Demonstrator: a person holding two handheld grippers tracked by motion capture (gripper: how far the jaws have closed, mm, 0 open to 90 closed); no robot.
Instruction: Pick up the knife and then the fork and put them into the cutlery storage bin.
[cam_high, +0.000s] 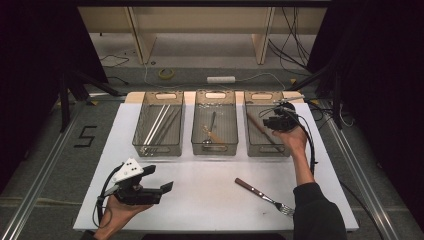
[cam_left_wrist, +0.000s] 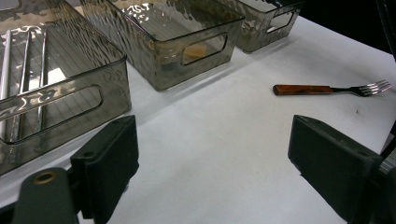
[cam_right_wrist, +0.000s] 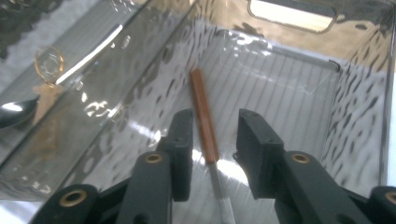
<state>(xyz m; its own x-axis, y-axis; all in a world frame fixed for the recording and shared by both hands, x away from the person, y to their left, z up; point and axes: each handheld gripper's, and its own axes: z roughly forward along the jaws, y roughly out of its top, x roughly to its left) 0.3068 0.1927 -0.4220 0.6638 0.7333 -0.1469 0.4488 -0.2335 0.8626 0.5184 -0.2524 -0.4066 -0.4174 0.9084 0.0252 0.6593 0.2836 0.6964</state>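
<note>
Sorting cutlery into bins: right gripper (cam_high: 274, 122) dropping a wooden-handled utensil (cam_right_wrist: 204, 116) into the right bin (cam_high: 250, 145).

Right jaws part-open, not pressing the utensil, which lies loose between them on the bin floor, centre of the right gripper view; brown handle, thin metal shaft, working end hidden. Release looks done. Next likely: lift clear, go for the fork (cam_high: 264, 195) at lower right of the high view. Left gripper (cam_high: 159, 184) wide open, empty, lower left.
</note>
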